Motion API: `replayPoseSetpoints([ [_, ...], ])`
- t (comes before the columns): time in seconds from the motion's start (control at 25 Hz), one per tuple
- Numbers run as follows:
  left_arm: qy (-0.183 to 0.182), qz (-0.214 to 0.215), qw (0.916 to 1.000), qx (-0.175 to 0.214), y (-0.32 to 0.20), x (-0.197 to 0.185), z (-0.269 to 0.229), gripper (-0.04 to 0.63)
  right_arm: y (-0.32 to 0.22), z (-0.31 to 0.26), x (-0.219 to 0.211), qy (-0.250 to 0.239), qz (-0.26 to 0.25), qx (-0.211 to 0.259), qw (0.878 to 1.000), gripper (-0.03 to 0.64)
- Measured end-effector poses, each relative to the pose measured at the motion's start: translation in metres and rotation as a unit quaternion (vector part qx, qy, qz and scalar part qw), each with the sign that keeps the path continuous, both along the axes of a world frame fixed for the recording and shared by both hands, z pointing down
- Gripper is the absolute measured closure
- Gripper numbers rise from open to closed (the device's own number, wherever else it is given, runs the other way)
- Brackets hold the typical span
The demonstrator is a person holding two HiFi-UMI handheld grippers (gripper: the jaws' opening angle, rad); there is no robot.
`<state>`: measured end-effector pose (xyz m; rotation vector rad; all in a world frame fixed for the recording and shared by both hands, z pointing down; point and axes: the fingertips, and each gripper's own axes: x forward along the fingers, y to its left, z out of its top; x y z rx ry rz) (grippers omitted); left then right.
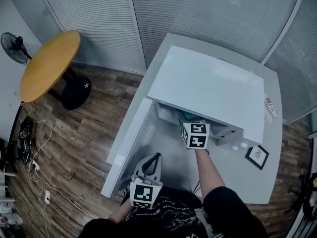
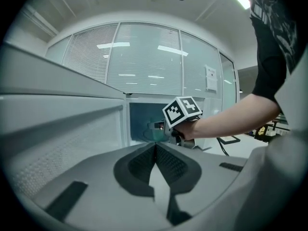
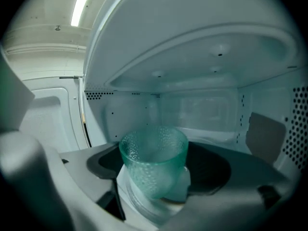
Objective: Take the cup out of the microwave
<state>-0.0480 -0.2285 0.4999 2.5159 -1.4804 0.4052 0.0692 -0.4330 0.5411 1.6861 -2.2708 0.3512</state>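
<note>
Nearest, the left gripper is held close to the person's body, in front of the microwave's white door, which hangs open to the left. Its fingers are pressed together at the tips with nothing between them.

Farther in, the right gripper reaches through the opening of the boxy white microwave, with its marker cube just at the opening. Its fingers are spread wide, one on each side of the translucent green cup with a dimpled wall, and gaps show between pads and cup.

The cup stands upright on the pale round turntable plate, inside the cavity and toward its front. The perforated back wall is behind it.

Far left is a round wooden table.
</note>
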Motion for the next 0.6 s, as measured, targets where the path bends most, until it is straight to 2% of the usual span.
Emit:
replayPoseSetpoints([
  [0.6, -0.001, -0.004, 1.0, -0.001, -0.0005, -0.0031, 0.0006, 0.588, 0.0072, -0.0083, -0.004, 0.0, -0.006, 0.017, 1.0, 0.235],
])
